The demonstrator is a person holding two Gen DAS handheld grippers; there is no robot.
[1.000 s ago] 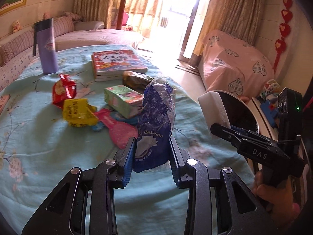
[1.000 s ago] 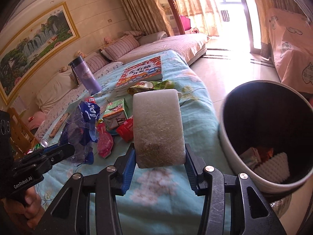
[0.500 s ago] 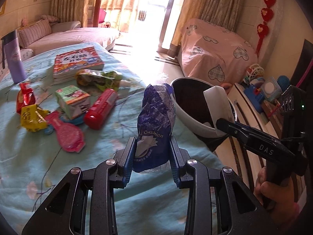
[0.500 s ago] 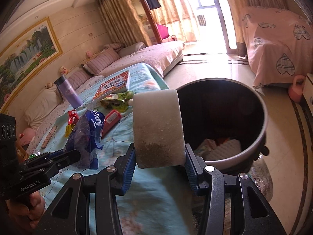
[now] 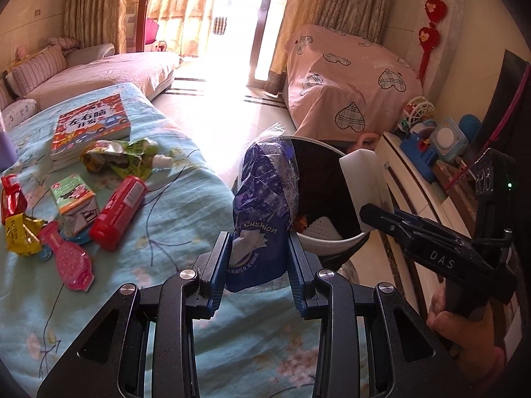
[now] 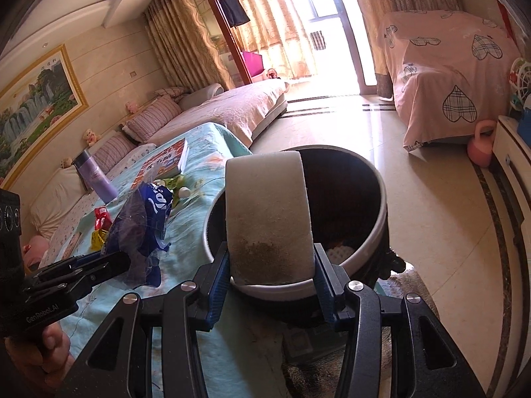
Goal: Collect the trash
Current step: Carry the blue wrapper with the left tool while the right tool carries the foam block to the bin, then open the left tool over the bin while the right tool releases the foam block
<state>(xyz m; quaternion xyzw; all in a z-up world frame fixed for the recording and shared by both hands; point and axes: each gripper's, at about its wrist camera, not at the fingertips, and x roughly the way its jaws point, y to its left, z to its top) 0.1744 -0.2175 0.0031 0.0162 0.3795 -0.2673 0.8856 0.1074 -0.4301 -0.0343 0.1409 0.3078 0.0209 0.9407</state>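
A crumpled blue wrapper (image 5: 264,212) (the word "Cushion" was printed on it) was clamped between the blue pads of the left gripper (image 5: 259,262) and held upright at the edge of the worktop, which was covered by a light blue floral cloth (image 5: 172,199). A white foam block (image 6: 268,212) was gripped upright by the right gripper (image 6: 270,277), its lower part stained brown. Both pieces were held just in front of the trash bin (image 6: 378,229), a dark round bin with a pale rim that stood on the floor beside the worktop's edge; some white foam and other scraps were seen at its bottom. On the cloth, back from that edge, a red tube (image 5: 119,212), a small green carton (image 5: 74,202), a pink wrapper (image 5: 68,258), a yellow wrapper (image 5: 20,235) and a green pouch (image 5: 122,156) were left lying close together, and a picture book (image 5: 89,126) was set nearer the far edge.
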